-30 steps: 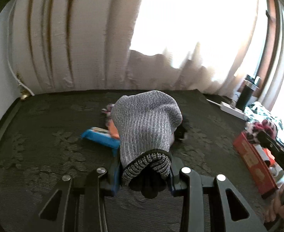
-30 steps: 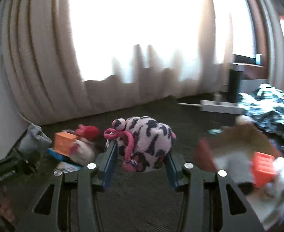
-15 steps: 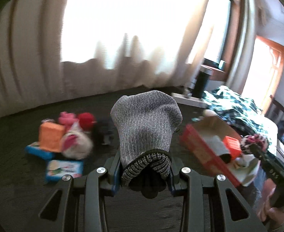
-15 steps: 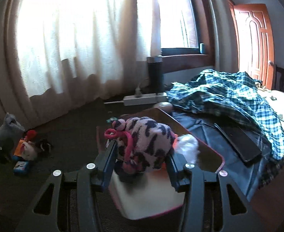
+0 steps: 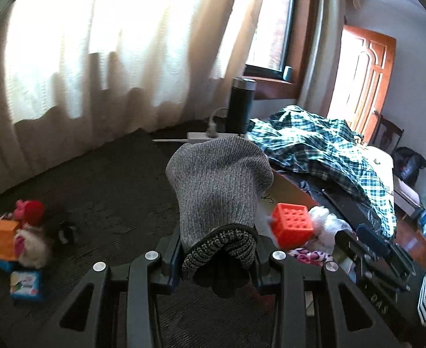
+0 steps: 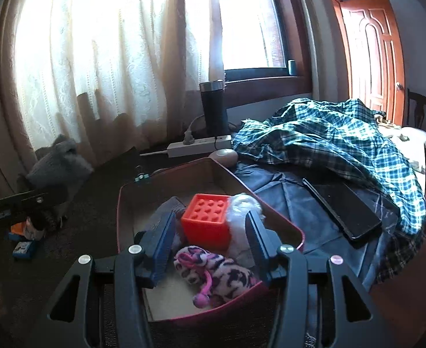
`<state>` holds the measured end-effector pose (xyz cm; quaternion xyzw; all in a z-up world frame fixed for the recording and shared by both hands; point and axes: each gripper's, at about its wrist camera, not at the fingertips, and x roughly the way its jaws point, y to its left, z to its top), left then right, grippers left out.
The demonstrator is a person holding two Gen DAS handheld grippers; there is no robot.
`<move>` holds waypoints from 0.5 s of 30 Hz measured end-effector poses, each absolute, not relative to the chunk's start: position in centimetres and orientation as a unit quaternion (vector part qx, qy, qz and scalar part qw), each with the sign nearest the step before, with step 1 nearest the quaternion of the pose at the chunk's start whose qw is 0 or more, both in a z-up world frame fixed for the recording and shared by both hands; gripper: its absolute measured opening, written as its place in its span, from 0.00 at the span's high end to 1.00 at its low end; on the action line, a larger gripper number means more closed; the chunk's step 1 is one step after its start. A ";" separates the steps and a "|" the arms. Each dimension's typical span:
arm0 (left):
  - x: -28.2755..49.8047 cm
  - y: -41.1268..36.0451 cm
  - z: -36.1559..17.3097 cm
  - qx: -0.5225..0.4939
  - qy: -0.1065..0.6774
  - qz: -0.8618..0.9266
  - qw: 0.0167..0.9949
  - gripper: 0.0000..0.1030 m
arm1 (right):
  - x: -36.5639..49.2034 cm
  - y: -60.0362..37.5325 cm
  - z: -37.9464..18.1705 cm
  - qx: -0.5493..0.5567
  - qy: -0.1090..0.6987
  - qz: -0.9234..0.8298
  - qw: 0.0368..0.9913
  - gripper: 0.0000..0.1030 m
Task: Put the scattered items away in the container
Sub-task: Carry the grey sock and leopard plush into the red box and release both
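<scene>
Left hand-held gripper (image 5: 218,256) clamped on the cuff of a soft grey knitted beanie (image 5: 220,185), light and floppy, carried near the red-rimmed cardboard box (image 6: 271,203). Right hand-held gripper (image 6: 210,240) jaws have just been opening, nothing pinched; pink-and-black spotted plush sock (image 6: 216,272) lies inside the box.
</scene>
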<state>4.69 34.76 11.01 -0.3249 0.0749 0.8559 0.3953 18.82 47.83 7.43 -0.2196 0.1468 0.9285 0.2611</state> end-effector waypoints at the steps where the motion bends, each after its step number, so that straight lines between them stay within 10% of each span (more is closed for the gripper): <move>1: 4.7 35.4 10.9 -0.327 0.077 0.854 0.398 0.63 | 18.9 48.0 7.4 -0.219 0.149 0.928 0.262 0.47; 15: 2.6 40.7 8.1 -0.376 0.078 0.816 0.432 0.46 | 18.5 49.3 6.4 -0.225 0.165 0.921 0.271 0.47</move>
